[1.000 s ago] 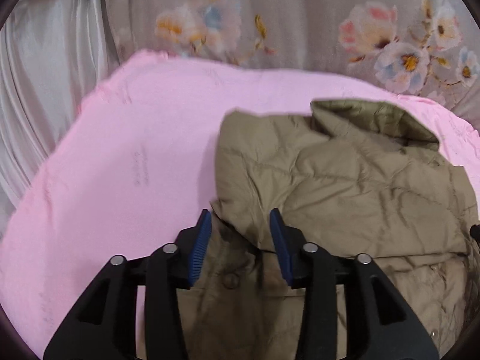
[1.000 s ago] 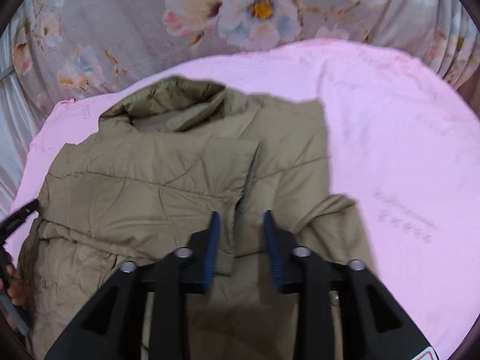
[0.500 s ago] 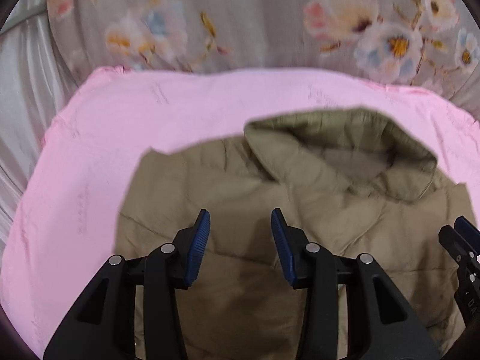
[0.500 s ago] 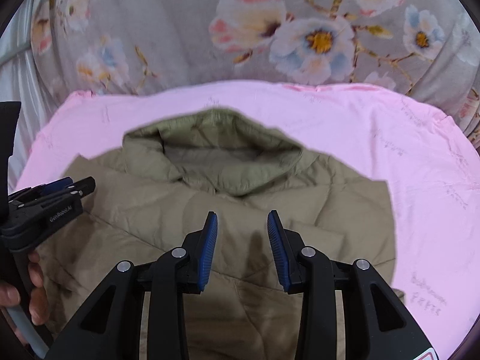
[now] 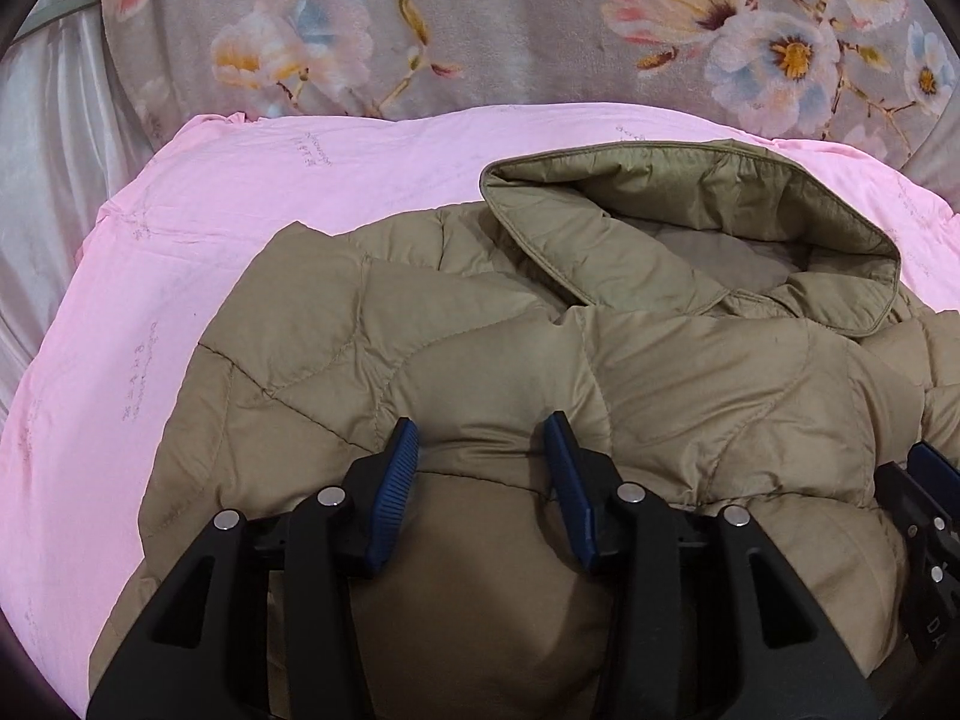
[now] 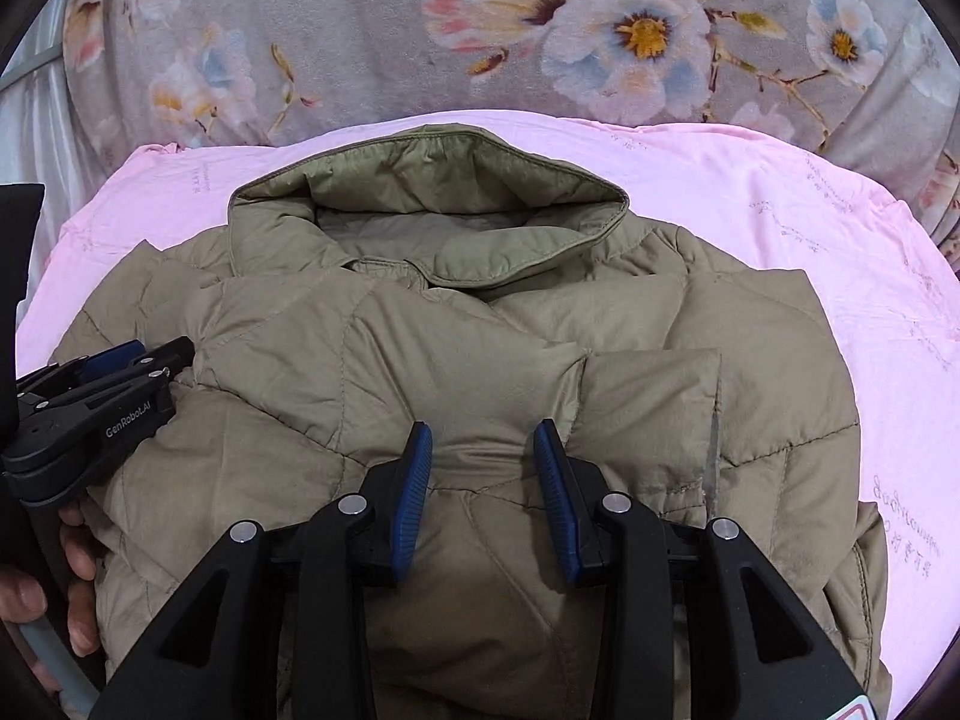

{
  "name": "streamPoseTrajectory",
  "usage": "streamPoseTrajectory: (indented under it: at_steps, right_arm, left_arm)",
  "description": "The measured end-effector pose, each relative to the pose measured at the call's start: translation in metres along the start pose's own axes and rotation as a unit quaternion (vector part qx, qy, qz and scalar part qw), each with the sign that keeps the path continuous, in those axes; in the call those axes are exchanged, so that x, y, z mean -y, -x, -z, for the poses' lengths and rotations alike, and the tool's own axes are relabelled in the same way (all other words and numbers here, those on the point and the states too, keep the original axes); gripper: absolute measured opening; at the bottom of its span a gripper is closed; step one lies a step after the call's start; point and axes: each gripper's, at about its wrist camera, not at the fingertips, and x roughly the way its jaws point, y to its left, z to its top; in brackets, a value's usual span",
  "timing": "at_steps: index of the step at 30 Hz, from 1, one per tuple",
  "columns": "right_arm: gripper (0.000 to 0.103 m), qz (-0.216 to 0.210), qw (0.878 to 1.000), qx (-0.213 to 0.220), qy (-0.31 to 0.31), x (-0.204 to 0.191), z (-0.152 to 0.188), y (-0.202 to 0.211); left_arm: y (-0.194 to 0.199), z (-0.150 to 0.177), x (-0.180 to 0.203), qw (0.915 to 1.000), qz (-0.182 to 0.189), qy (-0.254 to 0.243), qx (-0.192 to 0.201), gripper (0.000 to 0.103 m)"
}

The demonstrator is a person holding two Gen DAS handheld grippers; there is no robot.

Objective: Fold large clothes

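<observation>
Floral blanket at the back; pink sheet under everything; my khaki quilted jacket lies spread on that sheet, hood toward the blanket; my left gripper and right gripper hover over the jacket, jaws parted, gripping nothing.

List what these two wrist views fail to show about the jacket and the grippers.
- Jacket hem and lower part: cut off by the bottom edge and covered by the gripper bodies in both views.
- Sleeves: cannot be told apart in the bunched fabric.
- Right gripper in the left wrist view: cut off by the right edge.
- Left gripper in the right wrist view: seen side-on, so its opening is unreadable there.
- Print on the pink sheet: too small to read.
</observation>
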Motion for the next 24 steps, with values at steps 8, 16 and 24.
streamPoseTrajectory:
  at_steps: [8,16,24]
  right_arm:
    - [0.035,0.012,1.000,0.000,0.001,-0.002,0.010,0.009]
    - [0.035,0.015,1.000,-0.002,0.002,-0.003,0.036,0.037]
    - [0.036,-0.011,1.000,-0.015,-0.003,-0.003,0.057,0.062]
  left_arm:
    - [0.007,0.013,0.004,0.9999,-0.010,-0.006,0.001,0.043]
    - [0.031,0.042,0.000,0.9999,-0.010,-0.009,0.004,0.043]
    - [0.066,0.068,-0.013,1.0000,-0.001,-0.009,-0.002,0.043]
